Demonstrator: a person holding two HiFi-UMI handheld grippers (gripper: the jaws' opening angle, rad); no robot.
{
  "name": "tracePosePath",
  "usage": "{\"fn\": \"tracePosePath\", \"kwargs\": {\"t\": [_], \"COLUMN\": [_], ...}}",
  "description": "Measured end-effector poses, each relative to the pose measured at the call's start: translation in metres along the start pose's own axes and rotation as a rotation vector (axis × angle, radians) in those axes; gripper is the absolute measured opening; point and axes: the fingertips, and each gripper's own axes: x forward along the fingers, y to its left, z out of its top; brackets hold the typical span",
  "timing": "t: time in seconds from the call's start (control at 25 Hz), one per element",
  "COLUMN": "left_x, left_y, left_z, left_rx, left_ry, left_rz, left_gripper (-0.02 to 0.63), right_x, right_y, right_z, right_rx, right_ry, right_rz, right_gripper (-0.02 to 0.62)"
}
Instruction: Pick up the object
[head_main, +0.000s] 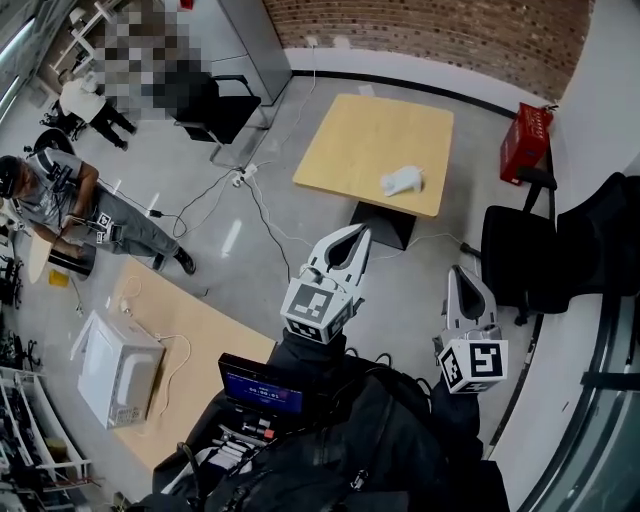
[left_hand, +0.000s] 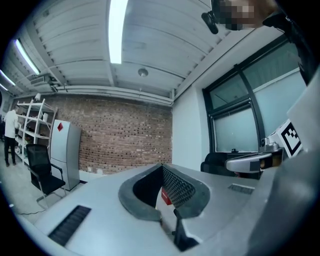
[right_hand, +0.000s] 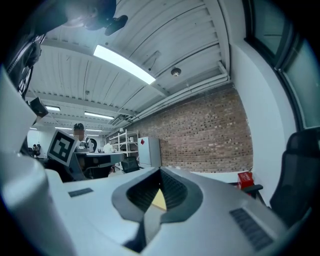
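Both tongs are shut and empty: the left gripper (head_main: 358, 236) and the right gripper (head_main: 462, 273) each have their jaws together at the tips, with only a bare hollow behind them. The task's thing, a small white crumpled cloth-like object (head_main: 403, 181), lies well apart from them at about 12 o'clock, near the 4 o'clock corner of the square light wooden table (head_main: 365, 125). To reach well, I would get close first and spread one pair of jaws before arriving. Then I would come in low over the tabletop and pinch the bulk of the soft thing, not a loose edge. Only the head view shows the object. The right gripper view gives just a yellowish sliver of tabletop through its hollow, plus the red plastic crate (right_hand: 244, 179) at 4 o'clock. The left gripper view catches only a red scrap in its hollow, likely that crate
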Motion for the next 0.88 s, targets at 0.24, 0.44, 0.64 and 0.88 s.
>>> {"fn": "tracePosePath", "kwargs": {"t": [0.24,0.44,0.64,0.88], "left_x": [0.006,0.024,0.063,0.102], "left_y": [0.003,0.020,0.048,0.079], "left_z": [-0.014,-0.029,-0.032,-0.040], "left_rx": [-0.008,-0.024,-0.053,-0.071], "left_ry": [0.040,0.066,0.070,0.110], "left_rz": [-0.005,-0.030,-0.073,-0.132], "left_gripper": [-0.002,-0.002,-0.002,-0.002], "right_x": [0.008,0.029,0.065,0.118], "right_y": [-0.002,-0.004,-0.014,-0.011], "right_z": [-0.011,-0.020,-0.011,-0.001], "right_rx": [0.024,0.031,0.010,-0.047], "right_ry": [0.019,0.047,0.053,0.069], "right_rz": [0.007,-0.013,-0.053,-0.039], "right_gripper": [0.005,0.005,0.005,0.005]}}
